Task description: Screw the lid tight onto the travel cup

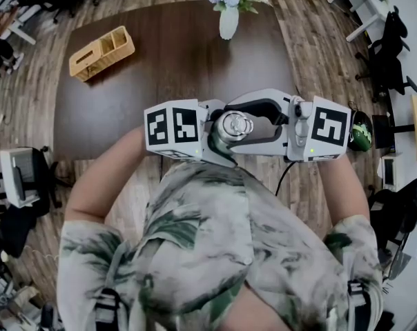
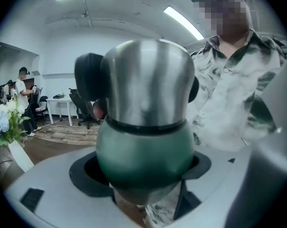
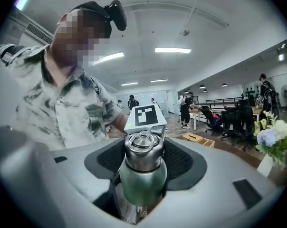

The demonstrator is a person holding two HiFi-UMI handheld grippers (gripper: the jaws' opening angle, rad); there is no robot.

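The travel cup has a green body (image 2: pixel 143 151) and a steel lid (image 2: pixel 148 80) with a ring on top (image 3: pixel 142 141). It is held upright in front of the person's chest, above the table's near edge (image 1: pixel 233 126). My left gripper (image 1: pixel 219 142) comes in from the left and is shut on the green body, which fills its pads (image 2: pixel 84 170). From the right, my right gripper (image 1: pixel 244 128) has its jaws spread on either side of the lid. Its black pads (image 3: pixel 181 160) stand beside the lid, and a little space shows between them in the head view.
A dark wooden table (image 1: pixel 167 81) lies ahead, with a woven basket (image 1: pixel 101 52) at its far left and a white vase of flowers (image 1: pixel 229 16) at its far edge. Office chairs and desks ring the room, and people stand in the background (image 3: pixel 264 91).
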